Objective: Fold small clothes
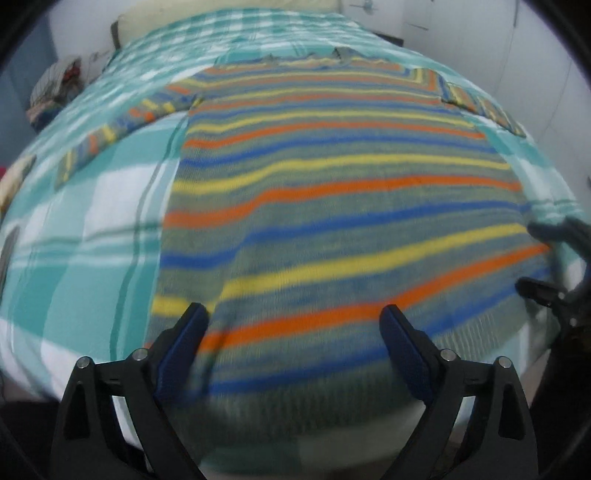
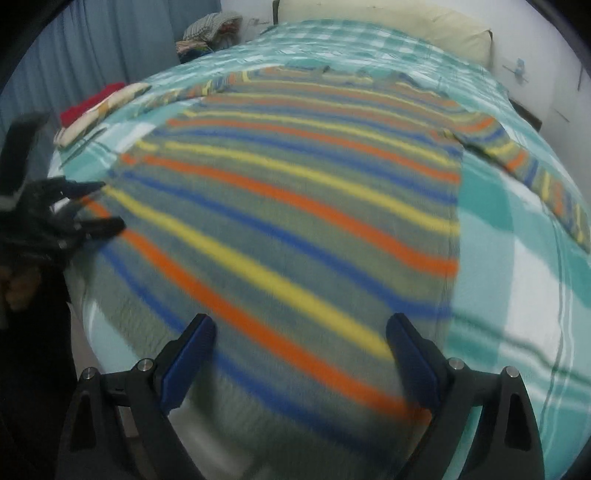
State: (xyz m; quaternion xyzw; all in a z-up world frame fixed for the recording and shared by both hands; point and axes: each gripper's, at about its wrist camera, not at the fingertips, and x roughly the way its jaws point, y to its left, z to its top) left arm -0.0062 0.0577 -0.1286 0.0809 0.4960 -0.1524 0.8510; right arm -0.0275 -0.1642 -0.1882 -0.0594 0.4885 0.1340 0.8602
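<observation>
Left gripper [image 1: 293, 321]: fingers spread wide, nothing between the pads; it hangs above the bottom hem, toward the lower left corner of the sweater.
Right gripper [image 2: 301, 332]: fingers likewise spread and empty, above the hem toward the lower right corner in its own view.
Sweater [image 1: 332, 184]: striped in orange, yellow, blue and grey-green, lying flat and unfolded on the bed [image 1: 92, 258], which has a teal checked cover.
Long axis: runs from the hem at the bottom of each frame up to the collar near the top; both sleeves stretch out sideways.
Direction from fingers: the cloth lies straight below and ahead of both pairs of fingers.
Nearer hand: each is about equally close to its own hem corner; neither seems to touch the cloth, though blur makes that uncertain.
Surroundings: a pillow [image 2: 388, 29] sits at the top of the right view, and folded clothes [image 2: 99, 107] lie at the upper left.
Stage, as judged: folding not begun; a two-handed grab along the hem looks likely.
</observation>
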